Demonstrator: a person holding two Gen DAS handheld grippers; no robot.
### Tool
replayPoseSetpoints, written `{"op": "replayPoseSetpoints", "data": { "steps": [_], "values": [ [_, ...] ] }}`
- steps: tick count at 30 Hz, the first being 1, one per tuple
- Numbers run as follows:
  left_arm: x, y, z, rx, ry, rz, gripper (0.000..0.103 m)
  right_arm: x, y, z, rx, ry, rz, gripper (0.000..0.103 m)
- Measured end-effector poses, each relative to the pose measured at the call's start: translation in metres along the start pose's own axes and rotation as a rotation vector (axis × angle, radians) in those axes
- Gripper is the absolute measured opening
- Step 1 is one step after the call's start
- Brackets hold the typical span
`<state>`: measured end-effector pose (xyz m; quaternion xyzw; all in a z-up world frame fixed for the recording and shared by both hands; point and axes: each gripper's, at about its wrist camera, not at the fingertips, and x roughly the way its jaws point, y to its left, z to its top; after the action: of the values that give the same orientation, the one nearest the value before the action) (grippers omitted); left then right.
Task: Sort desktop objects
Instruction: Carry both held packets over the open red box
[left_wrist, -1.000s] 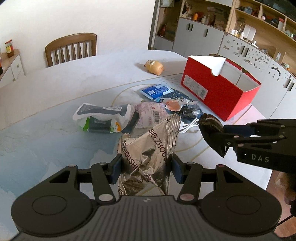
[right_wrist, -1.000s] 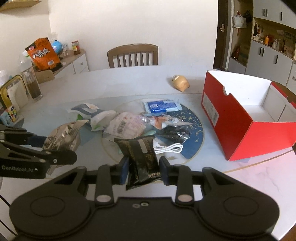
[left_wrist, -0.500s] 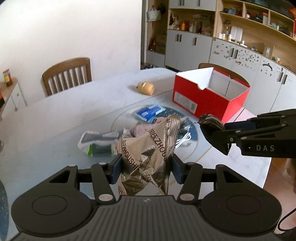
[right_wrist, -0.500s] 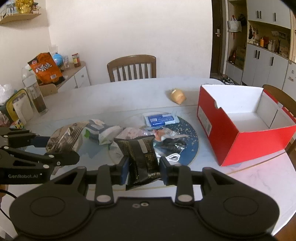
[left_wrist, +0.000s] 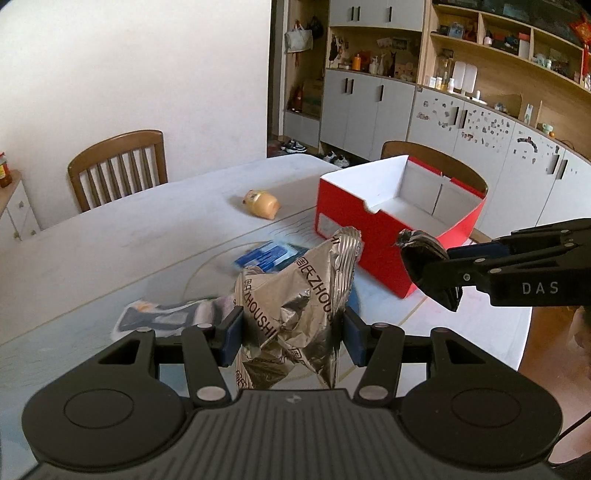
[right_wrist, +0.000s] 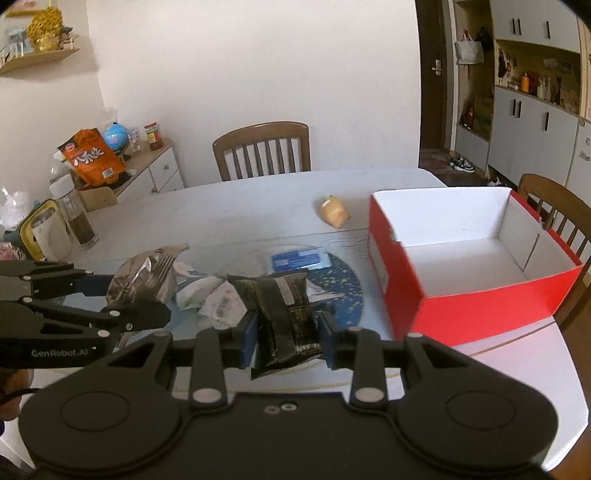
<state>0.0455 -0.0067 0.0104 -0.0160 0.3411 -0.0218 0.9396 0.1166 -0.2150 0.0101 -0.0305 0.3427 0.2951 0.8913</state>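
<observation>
Above the table (right_wrist: 258, 206), two tongs, one packet each.

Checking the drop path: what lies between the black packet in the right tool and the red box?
In the right wrist view, only bare table separates the black packet from the red box.

Two wrist views, shared table (left_wrist: 110, 236)
</observation>
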Motion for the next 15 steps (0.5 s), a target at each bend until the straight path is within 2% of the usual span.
{"op": "replayPoseSetpoints", "data": {
  "steps": [15],
  "values": [
    [0.06, -0.061, 0.057, -0.026, 0.007, 0.003, 0.054, 0.006, -0.091, 0.033, -0.014, 0.003, 0.042, 0.035]
  ]
}}
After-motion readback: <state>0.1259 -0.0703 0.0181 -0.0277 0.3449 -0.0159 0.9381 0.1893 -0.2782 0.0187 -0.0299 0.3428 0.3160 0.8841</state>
